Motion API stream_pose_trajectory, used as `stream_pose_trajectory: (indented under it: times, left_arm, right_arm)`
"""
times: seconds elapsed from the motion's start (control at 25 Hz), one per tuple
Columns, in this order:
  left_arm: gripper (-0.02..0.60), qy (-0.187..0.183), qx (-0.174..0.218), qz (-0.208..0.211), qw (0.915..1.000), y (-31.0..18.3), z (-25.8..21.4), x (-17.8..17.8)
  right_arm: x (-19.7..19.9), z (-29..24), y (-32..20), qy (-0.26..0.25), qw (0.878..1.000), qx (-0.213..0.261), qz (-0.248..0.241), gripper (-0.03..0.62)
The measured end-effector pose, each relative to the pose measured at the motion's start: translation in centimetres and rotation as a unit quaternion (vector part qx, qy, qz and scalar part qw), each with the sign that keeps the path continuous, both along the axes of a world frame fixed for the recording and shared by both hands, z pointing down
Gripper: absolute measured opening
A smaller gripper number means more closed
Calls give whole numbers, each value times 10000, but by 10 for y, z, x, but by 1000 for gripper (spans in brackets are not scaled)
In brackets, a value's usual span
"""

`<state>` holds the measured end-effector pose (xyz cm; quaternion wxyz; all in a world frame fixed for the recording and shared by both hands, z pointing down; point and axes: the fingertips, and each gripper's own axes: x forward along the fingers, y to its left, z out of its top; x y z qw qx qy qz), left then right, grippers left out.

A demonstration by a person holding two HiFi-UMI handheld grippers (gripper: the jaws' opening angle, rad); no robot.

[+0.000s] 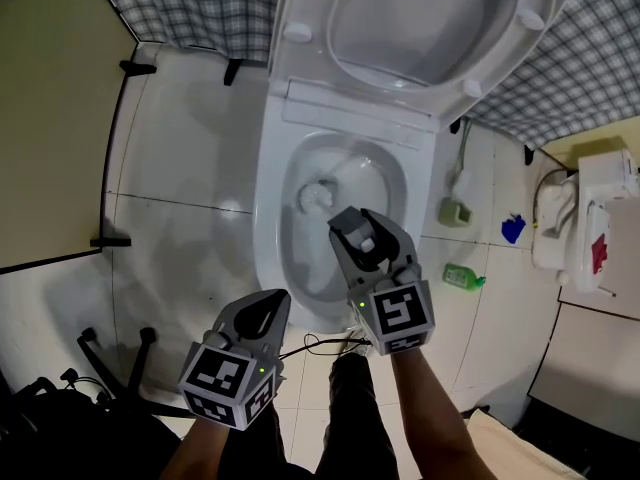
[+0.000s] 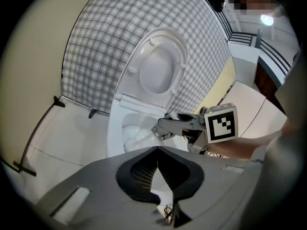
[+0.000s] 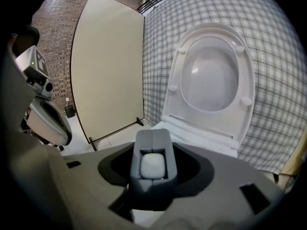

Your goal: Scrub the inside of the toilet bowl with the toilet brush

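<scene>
The white toilet bowl (image 1: 268,230) stands with its seat and lid (image 1: 420,18) raised against the checked wall. Low in the bowl's left side lies the white brush head (image 1: 316,196). My right gripper (image 1: 352,226) hangs over the bowl's front half, shut on the brush's handle, whose rounded white end (image 3: 152,166) shows between the grey jaws. In the left gripper view the right gripper (image 2: 164,127) reaches over the rim. My left gripper (image 1: 274,300) hovers near the bowl's front left edge, its jaws together at the tips with nothing in them.
A beige partition (image 1: 50,118) on black feet closes off the left. On the tiles right of the toilet are a green bottle (image 1: 462,277), a green holder (image 1: 455,211), a blue object (image 1: 513,229) and a white unit (image 1: 590,218). A thin cable (image 1: 320,346) lies by the bowl's front.
</scene>
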<state>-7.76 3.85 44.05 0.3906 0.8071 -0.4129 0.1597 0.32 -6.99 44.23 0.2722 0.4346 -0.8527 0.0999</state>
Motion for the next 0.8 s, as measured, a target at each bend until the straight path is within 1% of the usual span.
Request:
stream_pose_trajectory:
  times: [0.2,0.36,0.6,0.8]
  left_arm:
    - [-6,-32,-6,-19,10000,-6,2,-3]
    - [-6,-59,-21,-25,10000,-8,5,-7]
    - [-6,-33,-82,-5,10000,-8,6,-1]
    - [-6,-75,-65,18,9999,-9,7,-2]
  right_arm:
    - [7,-3,-26,170,9997,201,4,218]
    - [18,-3,-35,348,9989,317,53,219]
    - [46,2,-42,463,9979,300,326,219]
    - [52,16,-51,479,9978,355,294,219]
